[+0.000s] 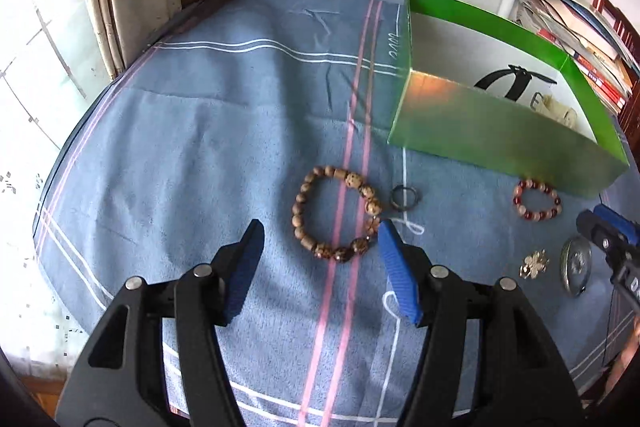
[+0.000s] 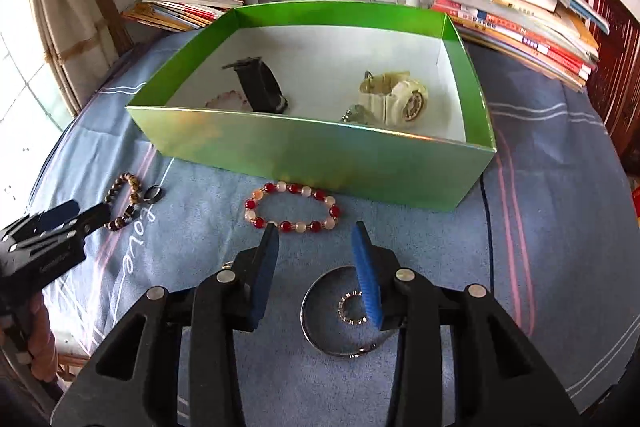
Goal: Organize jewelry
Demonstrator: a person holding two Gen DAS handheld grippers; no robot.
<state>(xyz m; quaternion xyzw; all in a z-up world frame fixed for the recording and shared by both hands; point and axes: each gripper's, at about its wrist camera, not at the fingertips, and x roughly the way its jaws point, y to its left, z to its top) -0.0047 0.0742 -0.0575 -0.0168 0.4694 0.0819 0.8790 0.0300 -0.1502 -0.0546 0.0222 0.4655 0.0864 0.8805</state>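
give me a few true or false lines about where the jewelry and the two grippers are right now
1. The green box already holds a cream watch. True.
2. The red and white bead bracelet lies inside the box. False: it lies on the blue cloth in front of the box.
3. The left gripper is open, with nothing between its pads. True.
4. The right gripper is clamped on the silver disc. False: its jaws stand apart and the disc lies on the cloth below them.
5. The brown wooden bead bracelet sits by a small dark ring. True.
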